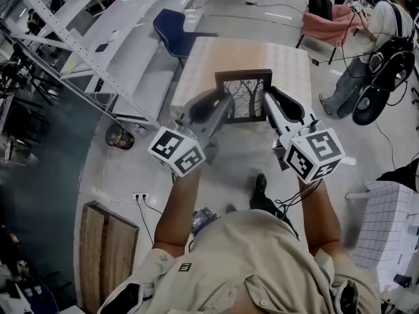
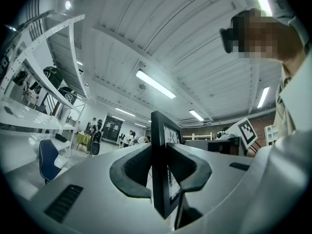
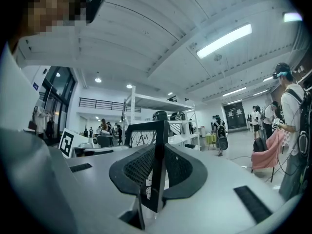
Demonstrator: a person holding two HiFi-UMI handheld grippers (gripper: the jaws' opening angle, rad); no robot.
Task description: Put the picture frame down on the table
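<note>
The square black picture frame (image 1: 243, 97) looks matt. The left gripper (image 1: 224, 104) and right gripper (image 1: 268, 102) are smooth grey plastic with rough black pads (image 3: 139, 167).

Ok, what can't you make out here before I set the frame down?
Gap under the picture frame: the head view looks down from above, so its height over the table is unreadable; neither gripper view shows the table.
Frame's lower corners: head view, covered by the left gripper and right gripper.
Print detail: too small in every view; only bare branches show.
</note>
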